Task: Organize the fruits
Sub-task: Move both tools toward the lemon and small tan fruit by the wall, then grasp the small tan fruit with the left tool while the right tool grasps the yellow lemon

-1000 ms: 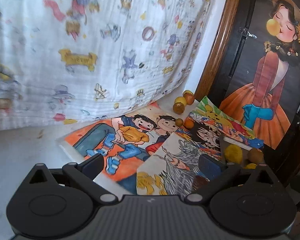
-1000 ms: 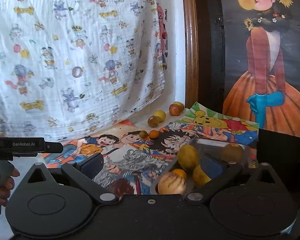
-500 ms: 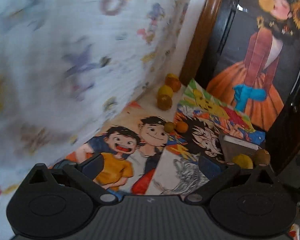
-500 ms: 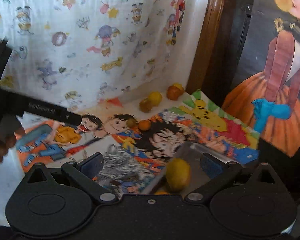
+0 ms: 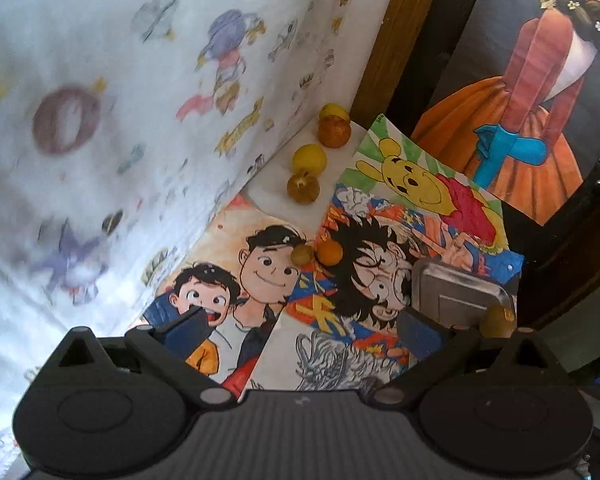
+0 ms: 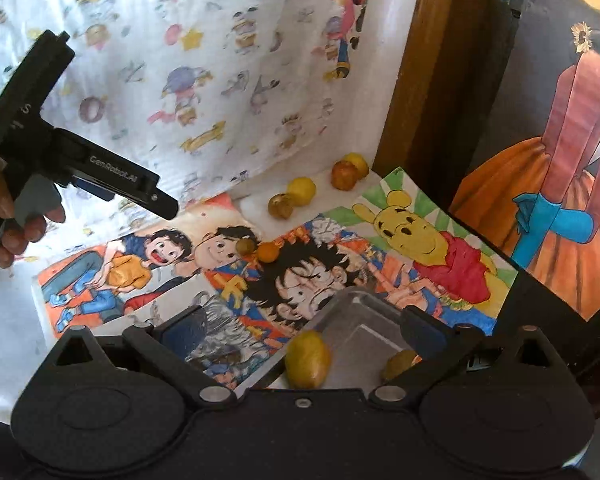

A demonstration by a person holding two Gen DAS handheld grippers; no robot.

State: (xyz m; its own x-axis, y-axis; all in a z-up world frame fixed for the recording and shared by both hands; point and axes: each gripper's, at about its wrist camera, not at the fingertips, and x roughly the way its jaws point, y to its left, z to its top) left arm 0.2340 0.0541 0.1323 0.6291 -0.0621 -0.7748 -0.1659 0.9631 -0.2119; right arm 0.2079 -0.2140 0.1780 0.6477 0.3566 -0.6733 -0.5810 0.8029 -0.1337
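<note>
While nothing is held: both sets of fingers stand apart and bare, so this looks like the reach between one fruit and the next.

Left fingers: the left gripper (image 5: 302,326) has its blue pads spread wide over the cartoon drawings (image 5: 260,280), nothing between them. From the right wrist view it hangs above the left end of the drawings, gripped in a hand (image 6: 8,216).

Right fingers: the right gripper (image 6: 302,330) is just as open, poised over the near corner of the metal tray (image 6: 352,308).

Tray: it lies on the drawings at the right, with a yellow-brown fruit (image 6: 308,358) at its near edge and a smaller brownish fruit (image 6: 398,364) beside the right finger.

Nearest loose fruit: a small olive fruit (image 5: 302,255) and a small orange fruit (image 5: 329,252) sit touching on the drawings, ahead of the left fingers.

Farther fruit: on the bare table (image 5: 340,160), near the patterned cloth (image 5: 140,80), lie a brown fruit (image 5: 303,188) and a yellow fruit (image 5: 309,158), then an orange-brown fruit (image 5: 334,132) with another yellow one (image 5: 332,112) behind it.

Step in hand: gathering loose fruit into the tray, I would judge, with six left out.

Next move: probably the left fingers straddling one of the touching pair; round and small, they could roll, so a centred, gentle close matters.
</note>
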